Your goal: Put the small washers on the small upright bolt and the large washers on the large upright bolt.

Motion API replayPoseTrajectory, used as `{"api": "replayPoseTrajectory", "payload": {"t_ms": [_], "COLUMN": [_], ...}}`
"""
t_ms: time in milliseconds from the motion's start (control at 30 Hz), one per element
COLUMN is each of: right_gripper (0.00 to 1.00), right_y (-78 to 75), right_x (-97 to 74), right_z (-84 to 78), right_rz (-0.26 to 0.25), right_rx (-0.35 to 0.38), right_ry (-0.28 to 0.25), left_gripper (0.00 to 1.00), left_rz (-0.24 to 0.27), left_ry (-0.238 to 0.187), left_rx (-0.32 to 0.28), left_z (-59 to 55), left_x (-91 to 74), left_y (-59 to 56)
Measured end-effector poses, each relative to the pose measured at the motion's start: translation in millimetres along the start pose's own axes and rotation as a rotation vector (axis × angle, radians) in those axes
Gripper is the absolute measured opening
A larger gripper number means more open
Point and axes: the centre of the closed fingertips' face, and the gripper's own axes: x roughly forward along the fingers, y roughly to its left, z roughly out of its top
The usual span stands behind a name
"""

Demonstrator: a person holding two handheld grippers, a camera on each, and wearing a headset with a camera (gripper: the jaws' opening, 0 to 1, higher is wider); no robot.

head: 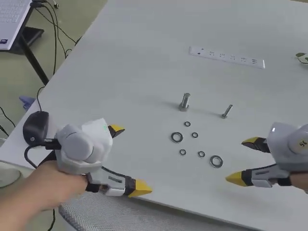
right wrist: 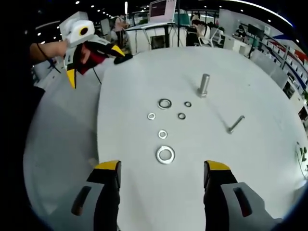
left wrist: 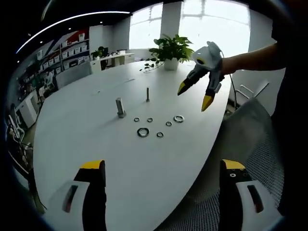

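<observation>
Left gripper (head: 129, 159): held wide open and empty over the near left edge of the table (head: 144, 72), well apart from the washers; judged a waiting stance.
Right gripper (head: 243, 160): spread wide, nothing gripped; kept near right, closest to one large washer (head: 216, 161), probably the first pick.
Washers: second large washer (head: 176, 137) and four small washers (head: 195, 135) are laid flat, loose, none threaded yet.
Large bolt (head: 185, 102): stood upright left of the small bolt (head: 226, 111), just beyond the washers, so washers can be dropped on from above.

In the head view the edge cuts off the body of my right gripper (head: 238, 160) and most of the laptop (head: 12, 21).
</observation>
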Motion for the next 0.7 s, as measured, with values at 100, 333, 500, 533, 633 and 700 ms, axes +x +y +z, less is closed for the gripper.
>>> {"api": "replayPoseTrajectory", "payload": {"t_ms": [100, 333, 500, 533, 633, 700], "right_gripper": [0.70, 0.66, 0.62, 0.62, 0.61, 0.59], "right_y": [-0.9, -6.0, -9.9, -9.4, -8.4, -6.5], "right_x": [3.6, 11.9, 20.7, 22.8, 27.5, 31.0], "right_z": [-4.4, -5.6, -8.3, -8.2, -7.9, -8.4], "right_rz": [0.004, 0.003, 0.020, 0.026, 0.035, 0.046], "right_rx": [-0.025, -0.062, -0.114, -0.125, -0.154, -0.167], "right_ry": [0.040, 0.106, 0.142, 0.148, 0.164, 0.179], "left_gripper": [0.99, 0.98, 0.98, 0.97, 0.97, 0.97], "left_rz": [0.000, 0.005, 0.020, 0.019, 0.015, 0.014], "left_ry": [0.008, 0.037, 0.060, 0.060, 0.074, 0.079], "left_rx": [0.004, 0.034, 0.038, 0.039, 0.052, 0.057], "left_z": [-2.0, -6.8, -9.1, -8.8, -10.0, -11.3], "left_x": [-1.3, 0.3, 2.6, 3.2, 5.0, 6.4], "left_y": [1.8, 9.6, 16.0, 16.3, 15.1, 14.7]}}
